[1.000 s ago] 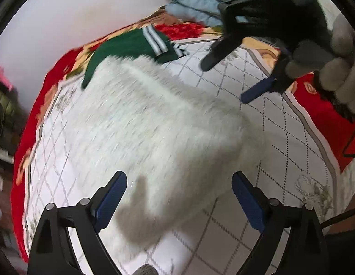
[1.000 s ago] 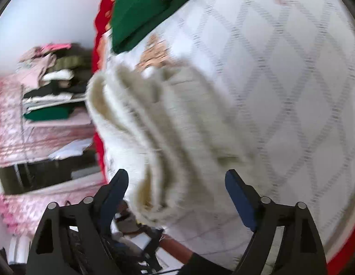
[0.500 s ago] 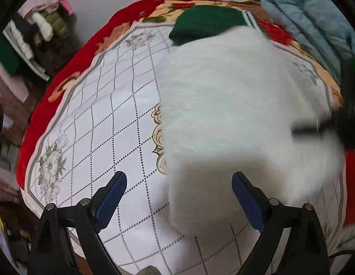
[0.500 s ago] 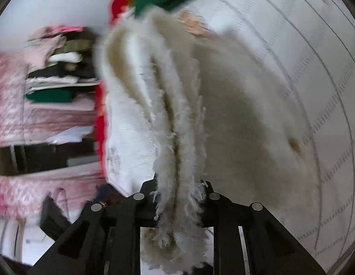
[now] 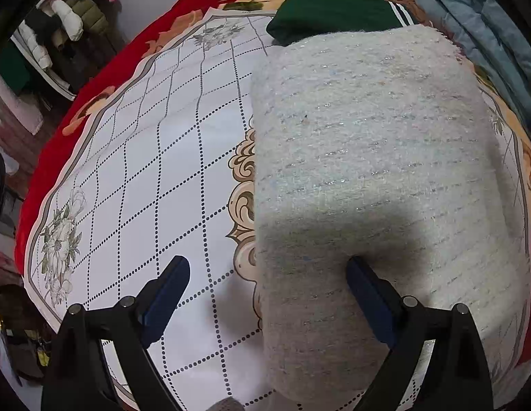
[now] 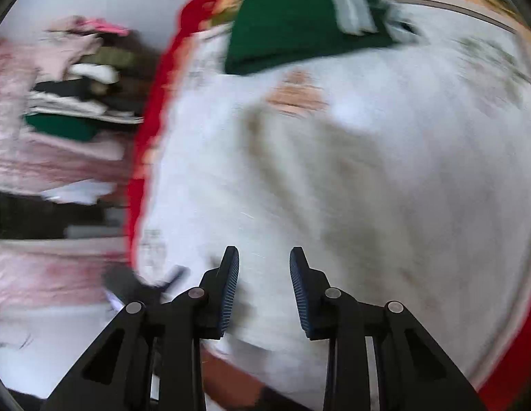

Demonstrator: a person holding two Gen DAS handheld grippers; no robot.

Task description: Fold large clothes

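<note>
On the bed, findings as follows.

Surface: quilted bedspread (image 5: 135,185), white centre with dotted diamond grid, red floral border.
Task item: fuzzy white sweater (image 5: 375,178), folded into a thick rectangular bundle, lying flat on the right half of the bedspread; far edge touches or overlaps the green garment (image 5: 330,10).
Green garment: folded, white stripes, at the far edge of the bed.
Blue garment (image 5: 488,30): far right, beside the sweater.
Left gripper (image 5: 268,274): fingers wide apart, holding nothing; right finger over the sweater's near end, left finger over bare bedspread.
Right gripper (image 6: 264,267): fingers parted with a moderate gap, nothing between them; view heavily motion-blurred.
Background: piled clothes (image 5: 59,24) at left.
</note>
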